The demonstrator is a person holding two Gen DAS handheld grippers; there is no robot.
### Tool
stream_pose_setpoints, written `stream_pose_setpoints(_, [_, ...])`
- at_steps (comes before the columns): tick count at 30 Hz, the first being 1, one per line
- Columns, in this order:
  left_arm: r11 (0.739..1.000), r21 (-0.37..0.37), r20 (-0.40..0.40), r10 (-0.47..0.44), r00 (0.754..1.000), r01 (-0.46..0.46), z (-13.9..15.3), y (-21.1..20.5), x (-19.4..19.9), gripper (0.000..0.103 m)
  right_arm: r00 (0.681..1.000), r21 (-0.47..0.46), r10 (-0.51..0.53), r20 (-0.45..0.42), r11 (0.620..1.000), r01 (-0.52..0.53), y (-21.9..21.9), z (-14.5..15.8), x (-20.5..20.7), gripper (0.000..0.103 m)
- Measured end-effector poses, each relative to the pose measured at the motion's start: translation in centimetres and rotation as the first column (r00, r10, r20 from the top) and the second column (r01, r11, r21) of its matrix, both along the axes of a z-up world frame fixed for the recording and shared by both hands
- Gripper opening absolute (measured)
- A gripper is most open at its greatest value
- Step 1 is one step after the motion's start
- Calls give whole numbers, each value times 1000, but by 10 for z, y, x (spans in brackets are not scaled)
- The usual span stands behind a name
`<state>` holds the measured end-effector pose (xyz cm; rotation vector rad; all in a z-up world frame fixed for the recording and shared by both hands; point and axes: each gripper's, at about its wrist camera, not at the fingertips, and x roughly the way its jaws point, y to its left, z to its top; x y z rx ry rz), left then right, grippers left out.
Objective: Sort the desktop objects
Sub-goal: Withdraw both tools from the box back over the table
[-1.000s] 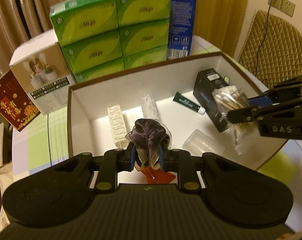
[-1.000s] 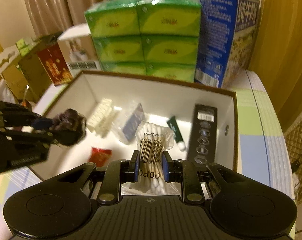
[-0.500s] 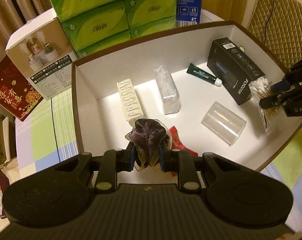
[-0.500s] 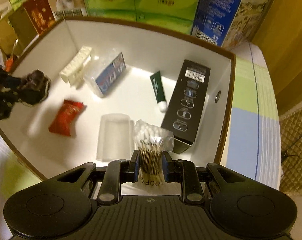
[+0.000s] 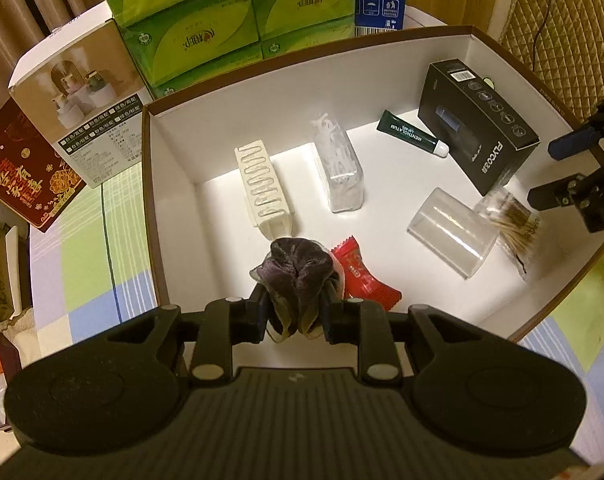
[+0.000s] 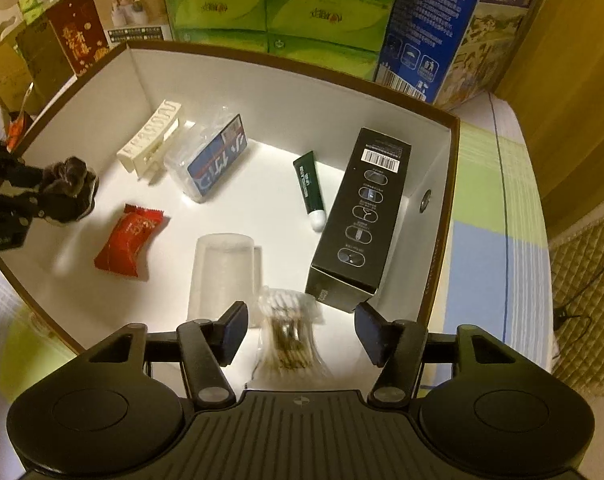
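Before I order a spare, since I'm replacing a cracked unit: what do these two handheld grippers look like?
Both match: matte black plastic. Each left gripper and right gripper has a ribbed centre body flanked by two rounded housings with circular discs, angular linkage arms with silver pivot screws, and flat dark blue pads on its fingers. A small logo marks the ribbed body. No cables or sleeves show.

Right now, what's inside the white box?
In the white box: black carton, green tube, clear cup, red candy, tissue pack, cream clip, cotton swabs. Its near corner is hidden by the gripper body.
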<state>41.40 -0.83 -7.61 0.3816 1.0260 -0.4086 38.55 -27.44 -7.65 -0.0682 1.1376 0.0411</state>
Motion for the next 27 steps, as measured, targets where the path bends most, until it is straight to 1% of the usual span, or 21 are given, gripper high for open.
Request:
stream_pose_setpoints(3, [1000,8,-5,-2,1000,2,-1,0,0,23,1000,10,-11,5,1000,11,0,2,-1,58])
stream_pose_setpoints(6, [1000,16,-6,1,1000,-1,-2,0,0,28,1000,15,-20,8,1000,20,-1,3,-2,59])
stream_pose_setpoints(8, [1000,19,-6,-1,1000,1,-1,0,-1,35,1000,24,-25,9,999,25,-2,4,-3,60])
stream_pose_setpoints(9, [1000,20,-3,-2,1000,2,-1,0,-1,40,1000,30,-27,9,999,27,-3,5,-4,61])
stream_pose_setpoints(13, [999,31,4,-5,1000,5,1,0,-4,53,999,37,-34,15,999,33,-4,8,-6,69])
stream_pose_setpoints(15, [999,37,8,-2,1000,1,2,1,-5,57,999,43,-35,19,999,34,-4,9,-7,72])
stream_pose_setpoints(18, [999,34,8,5,1000,-5,5,3,-6,60,999,57,-35,27,998,33,-4,12,-9,79])
stream_pose_setpoints(20, [999,34,8,12,1000,-12,8,5,-8,65,999,64,-29,37,998,27,-2,15,-12,86])
stream_pose_setpoints(21, [999,33,10,14,1000,-14,10,6,-10,68,999,67,-26,41,997,23,-2,16,-13,87])
stream_pose_setpoints(23, [999,29,16,14,1000,-15,14,8,-13,69,998,74,-26,50,997,22,-1,19,-17,91])
stream_pose_setpoints(27, [1000,24,19,15,1000,-16,22,8,-21,72,998,88,-31,58,996,26,0,22,-22,95])
